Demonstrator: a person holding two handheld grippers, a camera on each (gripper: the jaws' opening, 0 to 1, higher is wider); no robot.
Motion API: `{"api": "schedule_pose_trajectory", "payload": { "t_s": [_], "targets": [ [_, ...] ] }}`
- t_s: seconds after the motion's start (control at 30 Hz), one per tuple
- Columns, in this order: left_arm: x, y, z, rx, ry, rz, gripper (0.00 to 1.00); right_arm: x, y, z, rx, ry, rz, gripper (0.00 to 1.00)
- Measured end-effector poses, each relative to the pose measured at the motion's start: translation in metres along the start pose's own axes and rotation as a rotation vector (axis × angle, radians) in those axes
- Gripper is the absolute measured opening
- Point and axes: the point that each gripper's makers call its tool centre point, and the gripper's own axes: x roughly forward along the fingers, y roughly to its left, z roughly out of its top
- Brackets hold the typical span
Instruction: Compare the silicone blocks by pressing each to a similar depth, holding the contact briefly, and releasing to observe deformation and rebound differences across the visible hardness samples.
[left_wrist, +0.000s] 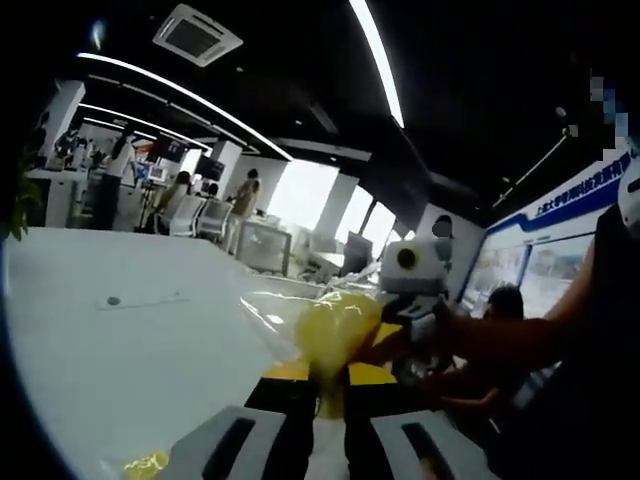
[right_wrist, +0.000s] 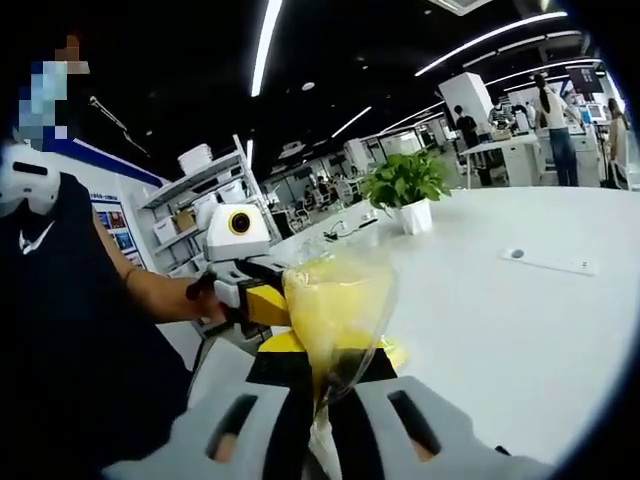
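Table (left_wrist: 110, 340) spreads white from my nine o'clock in the left gripper view. At six, my left gripper (left_wrist: 327, 415) is clenched on a clear plastic bag (left_wrist: 325, 335) with yellow contents, held above the tabletop. At three sits the right gripper (left_wrist: 415, 300), a person's hand behind it. In the right gripper view, that gripper (right_wrist: 325, 405) pinches the same bag; a potted plant (right_wrist: 405, 190) stands at one o'clock.
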Motion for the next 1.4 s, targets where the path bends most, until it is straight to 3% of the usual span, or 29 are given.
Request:
{"api": "schedule_pose_trajectory", "payload": {
  "t_s": [0.3,0.37,0.43,0.5,0.73,0.8,0.93,1.0,1.1,1.27,1.33,1.4],
  "targets": [
    [-0.002,0.002,-0.002,0.017,0.007,0.029,0.06,0.002,0.001,-0.003,-0.047,0.001,-0.004,0.0],
    [-0.002,0.0,-0.005,0.016,0.023,0.019,0.06,0.0,0.004,-0.01,0.051,0.035,0.008,0.0],
    [-0.002,-0.001,-0.007,0.03,0.022,0.027,0.06,0.002,0.001,-0.007,-0.078,0.012,0.004,0.0],
    [-0.002,-0.002,-0.009,0.024,0.033,0.02,0.06,0.001,0.004,-0.012,0.002,0.042,0.005,0.0],
    [-0.001,0.0,0.0,0.036,-0.002,0.035,0.03,0.0,0.0,-0.002,-0.053,-0.027,-0.002,0.01],
    [-0.001,-0.001,0.005,0.04,-0.017,0.036,0.02,0.001,-0.001,0.005,-0.16,-0.071,0.009,0.05],
    [0.0,0.0,0.011,0.017,-0.028,0.032,0.01,0.001,-0.003,0.01,-0.143,-0.059,-0.008,0.1],
    [-0.001,0.0,0.015,0.003,-0.036,0.033,0.01,-0.001,-0.01,0.018,-0.199,-0.082,-0.056,0.2],
    [0.001,-0.002,0.015,-0.001,-0.038,0.031,0.0,-0.003,-0.016,0.028,-0.202,-0.121,-0.094,0.52],
    [0.001,0.0,0.017,-0.035,-0.053,0.023,0.0,-0.011,-0.028,0.032,-0.236,-0.132,-0.161,0.8],
    [0.001,0.001,0.018,-0.05,-0.061,0.02,0.0,-0.014,-0.032,0.034,-0.23,-0.151,-0.188,0.97],
    [0.0,0.001,0.021,-0.072,-0.071,0.017,0.0,-0.019,-0.034,0.033,-0.237,-0.148,-0.204,0.97]
  ]
}}
